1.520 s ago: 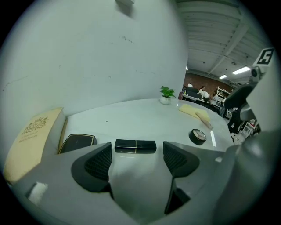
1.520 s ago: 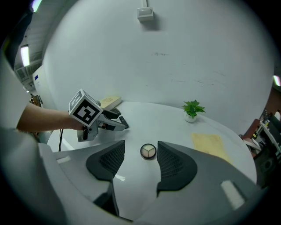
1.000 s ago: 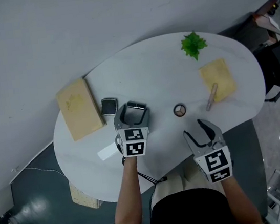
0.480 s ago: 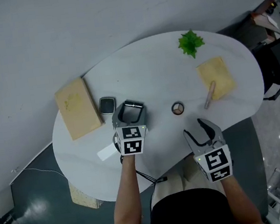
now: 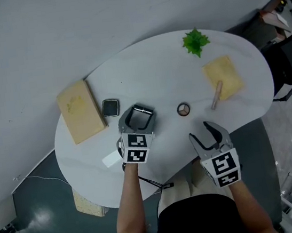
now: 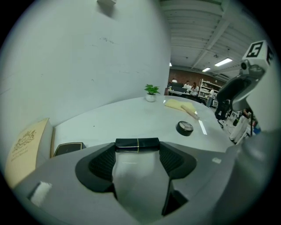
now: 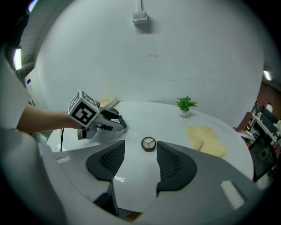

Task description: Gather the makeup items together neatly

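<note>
Left gripper (image 5: 138, 114) has just been closing and is now pinching a black tube (image 6: 137, 144) with a thin gold band, end to end across its tips, over the white table (image 5: 150, 69). A square black compact (image 5: 111, 107) is sitting just beside it, next to a tan book (image 5: 81, 117). Right gripper (image 7: 139, 154) is hanging at the near edge with its 2 jaws spread and nothing in them. 1 round compact (image 7: 148, 143) is lying just past them. A pinkish stick (image 5: 217, 94) is lying at the edge of a yellow cloth (image 5: 222, 75), well apart from the rest
</note>
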{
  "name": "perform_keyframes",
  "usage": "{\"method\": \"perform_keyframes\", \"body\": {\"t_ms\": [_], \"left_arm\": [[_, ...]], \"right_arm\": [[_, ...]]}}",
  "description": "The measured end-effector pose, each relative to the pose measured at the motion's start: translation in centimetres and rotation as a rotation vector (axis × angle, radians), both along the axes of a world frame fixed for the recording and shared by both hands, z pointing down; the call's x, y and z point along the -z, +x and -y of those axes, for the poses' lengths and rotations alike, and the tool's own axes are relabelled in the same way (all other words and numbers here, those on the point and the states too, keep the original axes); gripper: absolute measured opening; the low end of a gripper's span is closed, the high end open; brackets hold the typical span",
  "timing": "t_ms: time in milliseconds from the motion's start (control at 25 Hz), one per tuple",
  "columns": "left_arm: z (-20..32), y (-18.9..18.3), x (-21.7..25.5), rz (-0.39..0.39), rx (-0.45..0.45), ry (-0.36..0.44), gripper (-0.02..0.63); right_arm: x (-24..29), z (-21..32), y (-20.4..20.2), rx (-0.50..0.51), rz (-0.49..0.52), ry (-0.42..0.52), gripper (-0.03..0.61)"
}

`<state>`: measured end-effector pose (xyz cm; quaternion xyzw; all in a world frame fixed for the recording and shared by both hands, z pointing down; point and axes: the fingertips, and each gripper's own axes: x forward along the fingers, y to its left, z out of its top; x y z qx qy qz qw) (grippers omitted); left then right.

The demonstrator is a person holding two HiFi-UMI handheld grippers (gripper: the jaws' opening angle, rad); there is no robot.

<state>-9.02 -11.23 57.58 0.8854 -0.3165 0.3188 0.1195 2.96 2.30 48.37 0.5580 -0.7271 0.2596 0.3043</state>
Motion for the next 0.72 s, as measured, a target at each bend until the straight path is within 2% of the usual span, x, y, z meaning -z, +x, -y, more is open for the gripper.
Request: {"method": "perform_keyframes", "body": {"t_ms": [120, 360, 720], "left_arm": [[-1.4, 1.2, 0.4, -0.02, -0.082, 0.003, 0.307], [-3.7, 3.1, 0.5, -0.012, -0.209, -0.004, 0.307], [-6.3, 5.8, 0.4, -0.014, -0.316, -0.001, 0.307]], "right_arm": [[0.2, -0.1, -0.1, 0.0, 0.003, 0.01, 0.216], [0.4, -0.6, -0.3, -0.006, 0.01, 0.013, 0.216], [0.4, -1.2, 0.3, -0.024, 0.015, 0.016, 0.216]]}}
